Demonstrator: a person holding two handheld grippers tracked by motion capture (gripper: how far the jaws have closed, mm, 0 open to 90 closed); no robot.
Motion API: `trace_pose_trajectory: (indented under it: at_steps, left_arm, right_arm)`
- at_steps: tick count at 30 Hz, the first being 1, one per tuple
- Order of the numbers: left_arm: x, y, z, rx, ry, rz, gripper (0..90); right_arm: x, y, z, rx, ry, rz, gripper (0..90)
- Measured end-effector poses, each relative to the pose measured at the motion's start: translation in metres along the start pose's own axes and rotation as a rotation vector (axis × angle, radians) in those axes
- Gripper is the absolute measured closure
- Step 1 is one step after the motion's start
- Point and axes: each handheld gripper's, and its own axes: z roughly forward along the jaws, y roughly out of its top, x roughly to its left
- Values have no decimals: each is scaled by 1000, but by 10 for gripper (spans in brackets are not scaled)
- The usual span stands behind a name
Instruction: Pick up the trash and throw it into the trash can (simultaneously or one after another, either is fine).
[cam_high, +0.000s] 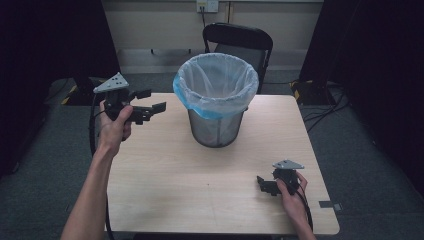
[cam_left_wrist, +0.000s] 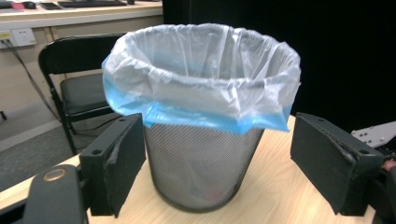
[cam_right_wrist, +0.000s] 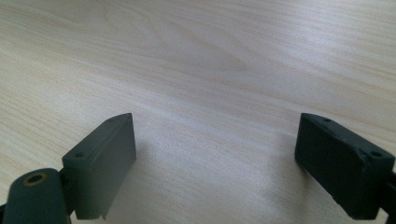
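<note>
Left gripper (cam_high: 152, 107) held above the far-left corner of the tabletop (cam_high: 165, 185), jaws spread wide, nothing between them, pointed right toward the bin (cam_high: 216, 125). In the left gripper view the bin (cam_left_wrist: 201, 168) sits framed between the two jaws but well beyond them; no contact.

Bin: wire-mesh, upright, standing on the far half of the tabletop, roughly centred left to right. Its plastic liner (cam_high: 215, 80) is folded over the rim, clear with a blue edge hanging down the outside; same liner (cam_left_wrist: 201, 79) seen close in the left gripper view.

Right gripper (cam_high: 262, 184) low over the near-right part of the tabletop, close to the right edge and near edge, jaws spread, holding nothing. The right gripper view shows bare wood (cam_right_wrist: 210, 70) between and beyond the jaws.

Open room: wide bare stretch of tabletop across the near half, between the bin and the right gripper. A black chair (cam_high: 239, 42) stands on the floor just past the far edge, behind the bin.
</note>
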Motion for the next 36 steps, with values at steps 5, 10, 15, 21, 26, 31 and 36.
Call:
trace_pose_trajectory:
  at_steps: [5,10,15,21,26,31,36]
  left_arm:
    - [0,-11,-4,15,21,-5,181]
    - [-1,-23,-7,46,46,-7,180]
    - [-2,-35,-16,46,63,-20,194]
    - [-4,-53,-25,68,52,-18,188]
    - [-6,-67,-30,88,64,-15,188]
    - [-8,-83,-32,120,81,-13,189]
    - [-7,-103,-35,161,108,-15,199]
  right_arm:
    - [0,0,0,0,1,-1,115]
    - [0,0,0,0,1,-1,115]
    - [0,0,0,0,1,-1,115]
    - [0,0,0,0,1,-1,115]
    - [0,0,0,0,1,-1,115]
    - [0,0,0,0,0,0,115]
    - [0,0,0,0,1,-1,115]
